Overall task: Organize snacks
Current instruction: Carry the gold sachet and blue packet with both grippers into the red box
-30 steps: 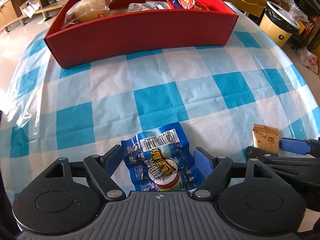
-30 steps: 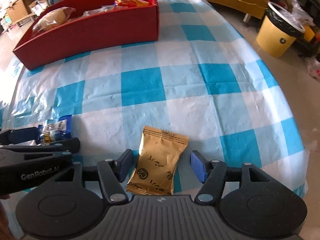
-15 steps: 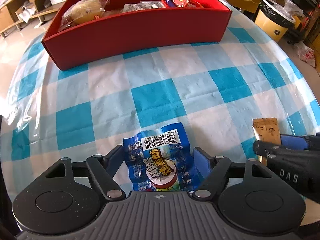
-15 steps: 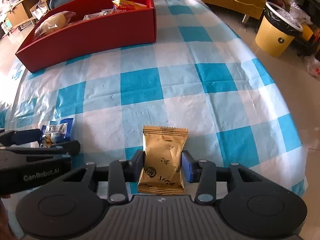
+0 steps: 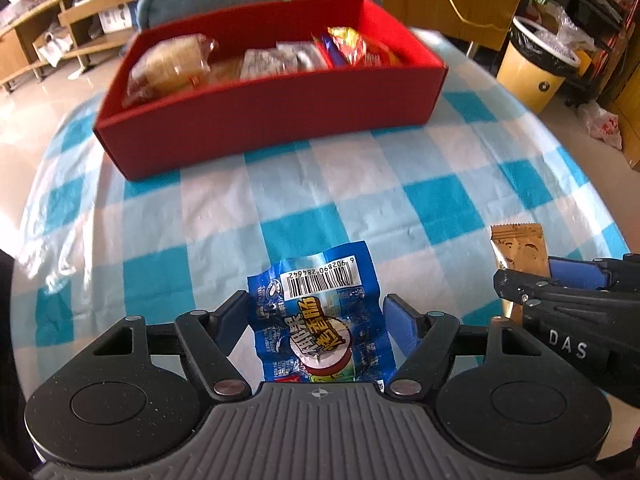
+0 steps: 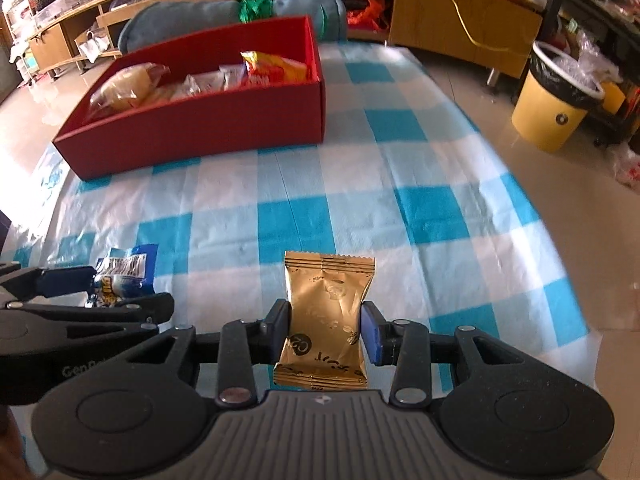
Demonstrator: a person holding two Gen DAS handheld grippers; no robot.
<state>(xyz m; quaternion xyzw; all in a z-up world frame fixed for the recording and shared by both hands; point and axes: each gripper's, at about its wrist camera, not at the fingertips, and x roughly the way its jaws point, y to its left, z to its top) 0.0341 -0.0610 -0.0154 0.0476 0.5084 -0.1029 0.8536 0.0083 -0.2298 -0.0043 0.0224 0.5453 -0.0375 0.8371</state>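
A blue sausage packet (image 5: 320, 320) with a barcode sits between the pads of my left gripper (image 5: 316, 298), which press on both its edges. Just to its right, my right gripper (image 5: 528, 270) is shut on a gold foil packet (image 5: 518, 248). In the right wrist view the gold packet (image 6: 328, 308) stands upright in the right gripper (image 6: 325, 316), a little above the checked cloth. The left gripper (image 6: 132, 290) with the blue packet (image 6: 126, 270) shows at the left. A red box (image 5: 280, 112) with several snacks inside stands at the far side of the table.
The blue-and-white checked tablecloth (image 6: 360, 208) covers the table, whose edge falls away at the right. A yellow bin (image 6: 556, 108) stands on the floor beyond it. A grey-blue cushion (image 6: 200, 16) lies behind the red box (image 6: 200, 128), with wooden shelves further back.
The right jaws have closed on the gold packet and raised it off the cloth. The left jaws have narrowed onto the blue packet. Both views now look further into the red box.
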